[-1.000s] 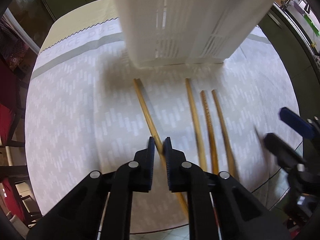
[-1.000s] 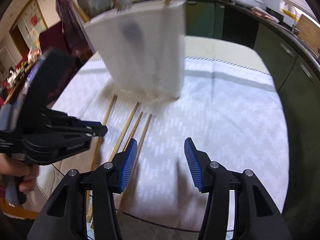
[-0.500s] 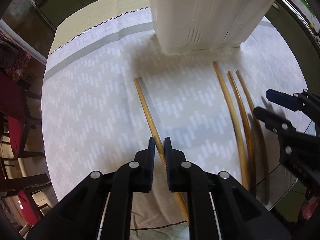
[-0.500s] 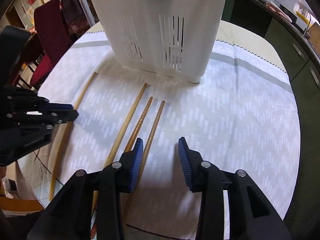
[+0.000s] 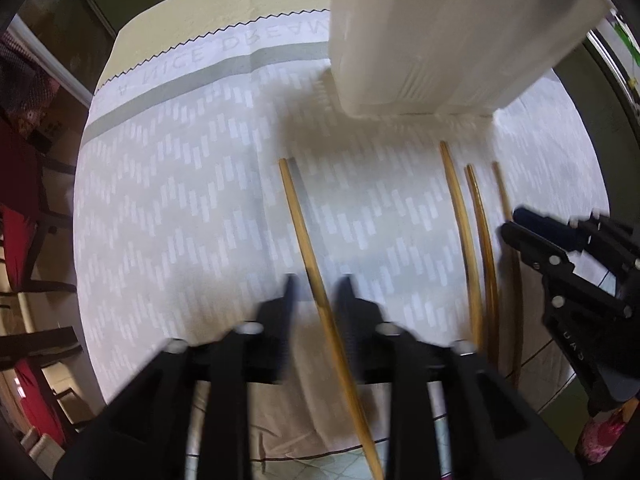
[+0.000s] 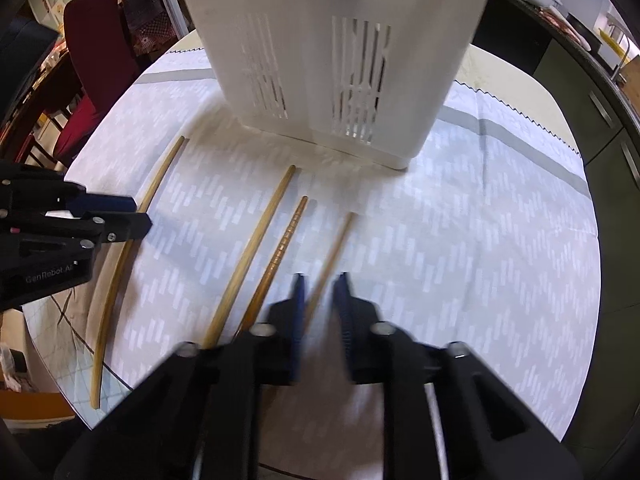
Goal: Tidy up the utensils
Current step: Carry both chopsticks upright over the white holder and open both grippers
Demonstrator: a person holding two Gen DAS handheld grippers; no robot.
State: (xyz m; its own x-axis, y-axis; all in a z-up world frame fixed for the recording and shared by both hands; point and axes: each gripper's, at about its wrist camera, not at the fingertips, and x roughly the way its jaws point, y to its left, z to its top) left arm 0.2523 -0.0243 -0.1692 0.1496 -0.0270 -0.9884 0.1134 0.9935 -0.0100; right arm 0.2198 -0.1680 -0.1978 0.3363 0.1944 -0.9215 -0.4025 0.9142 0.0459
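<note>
Four slim wooden chopsticks (image 6: 248,256) lie loose on the patterned tabletop (image 6: 460,264), centre frame, below the white slotted plastic holder (image 6: 336,60): none stowed. Left tool (image 5: 316,292), just opening, straddles one; right tool (image 6: 320,292), just closing, pinches the rightmost.

You're in a home kitchen-dining room, cloth-covered table (image 6: 500,208), red chair (image 6: 96,64) beside it, dark green cabinets (image 6: 600,120), counter (image 6: 568,28) holding cookware behind.
</note>
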